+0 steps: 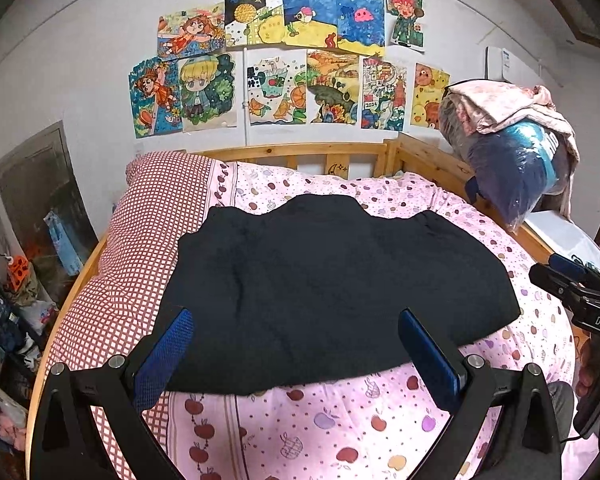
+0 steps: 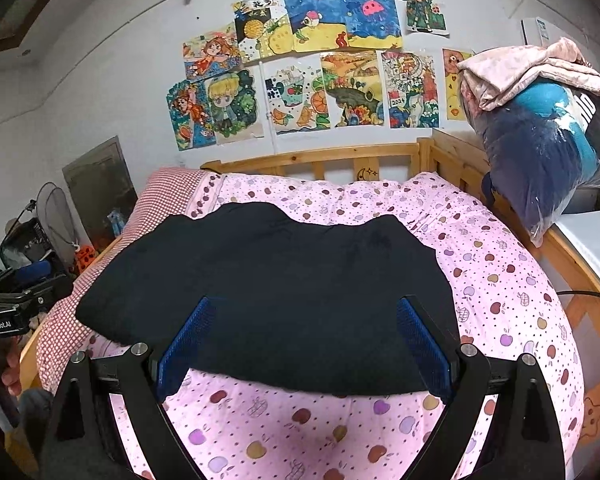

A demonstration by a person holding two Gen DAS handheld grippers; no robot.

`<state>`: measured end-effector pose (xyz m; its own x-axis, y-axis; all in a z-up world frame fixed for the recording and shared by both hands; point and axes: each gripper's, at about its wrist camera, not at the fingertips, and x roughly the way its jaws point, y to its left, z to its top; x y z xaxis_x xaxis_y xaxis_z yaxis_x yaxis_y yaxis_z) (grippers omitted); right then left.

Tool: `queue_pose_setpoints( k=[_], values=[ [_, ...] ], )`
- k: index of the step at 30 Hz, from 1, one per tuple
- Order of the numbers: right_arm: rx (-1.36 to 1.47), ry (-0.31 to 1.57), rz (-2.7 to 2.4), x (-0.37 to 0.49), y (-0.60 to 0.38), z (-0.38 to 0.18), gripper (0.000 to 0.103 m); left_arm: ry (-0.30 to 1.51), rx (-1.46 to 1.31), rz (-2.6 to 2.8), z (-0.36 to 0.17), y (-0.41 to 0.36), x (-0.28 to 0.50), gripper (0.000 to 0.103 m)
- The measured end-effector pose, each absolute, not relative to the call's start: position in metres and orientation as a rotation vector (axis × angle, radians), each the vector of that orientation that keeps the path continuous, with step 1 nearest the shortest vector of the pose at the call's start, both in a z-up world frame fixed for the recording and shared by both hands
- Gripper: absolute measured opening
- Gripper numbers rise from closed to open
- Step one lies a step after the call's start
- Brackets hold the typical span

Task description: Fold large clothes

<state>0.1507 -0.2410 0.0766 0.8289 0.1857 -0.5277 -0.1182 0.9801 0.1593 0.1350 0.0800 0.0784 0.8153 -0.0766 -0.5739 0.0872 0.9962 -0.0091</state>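
Black garment (image 1: 332, 280) lies mid-bed, looks partly folded into a block, hard to tell; left gripper (image 1: 296, 354) and right gripper (image 2: 304, 346) jaws wide, holding nothing

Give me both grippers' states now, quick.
Left gripper: open, holding nothing, above the black garment.
Right gripper: open, holding nothing.
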Motion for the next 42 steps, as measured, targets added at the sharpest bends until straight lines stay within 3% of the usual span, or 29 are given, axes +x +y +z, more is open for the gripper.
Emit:
queue_pose_setpoints(
  k=[42],
  values=[
    [0.079, 0.466, 0.205, 0.015, -0.216, 0.078, 0.095, 0.547, 0.017, -0.054, 0.07, 0.081, 0.007, 0.103]
  ],
)
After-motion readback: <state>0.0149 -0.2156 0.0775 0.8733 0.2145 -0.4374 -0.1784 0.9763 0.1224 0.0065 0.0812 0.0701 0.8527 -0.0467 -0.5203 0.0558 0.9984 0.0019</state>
